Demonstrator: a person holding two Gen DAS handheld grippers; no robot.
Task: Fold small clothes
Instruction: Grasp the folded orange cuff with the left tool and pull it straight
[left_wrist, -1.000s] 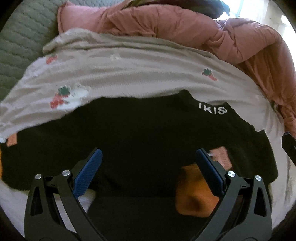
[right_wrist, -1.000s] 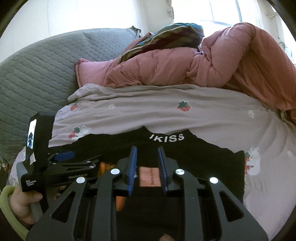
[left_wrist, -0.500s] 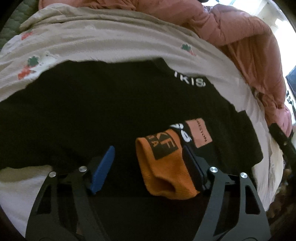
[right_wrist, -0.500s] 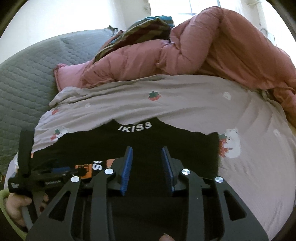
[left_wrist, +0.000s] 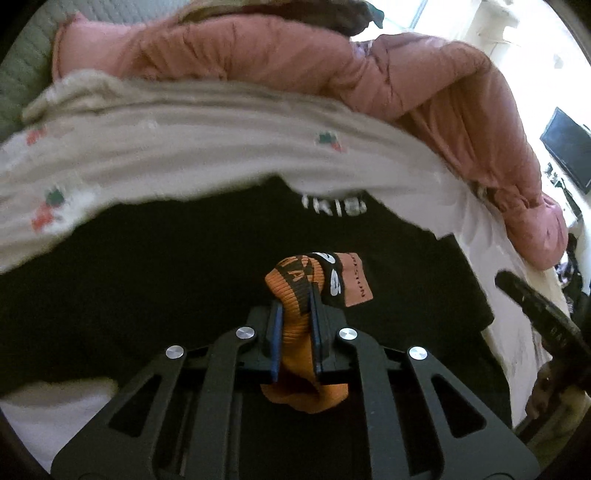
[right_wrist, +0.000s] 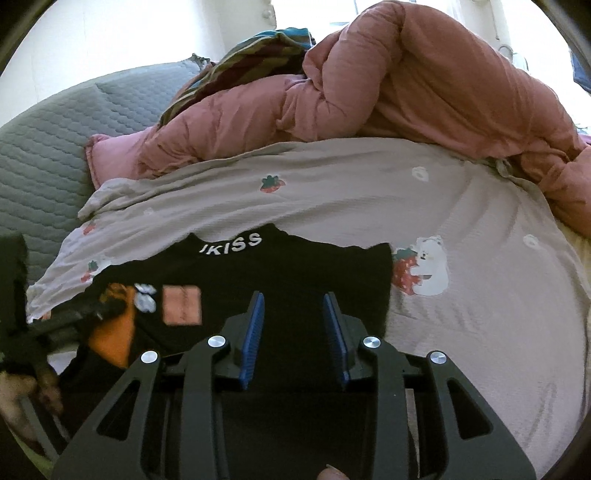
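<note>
Two grippers are in play, and your left gripper (left_wrist: 295, 295) is clamped tight on the orange sock (left_wrist: 295, 332): in the left wrist view its blue pads (left_wrist: 275, 339) squeeze the ribbed orange fabric at the centre of the frame, low down, with the sock's black-lettered cuff bunched above the fingertips and its lower end sagging beneath them. You can also see the sock at the left edge of the right wrist view (right_wrist: 114, 332), blurred, with your left gripper (right_wrist: 92, 314) on it.

Your right gripper (right_wrist: 295, 299) sits at bottom centre of its own view with the jaws narrowly parted and nothing pinched between them; they hang over the black garment (right_wrist: 295, 266), though you cannot tell whether the tips touch it. That garment lies spread across the lower middle of both views, white lettering near its upper edge. Under it is the pale strawberry-print sheet (right_wrist: 332, 192), and behind, across the top of each frame, a pink quilt (right_wrist: 406, 85) is heaped against a grey quilted headboard (right_wrist: 44, 140).
</note>
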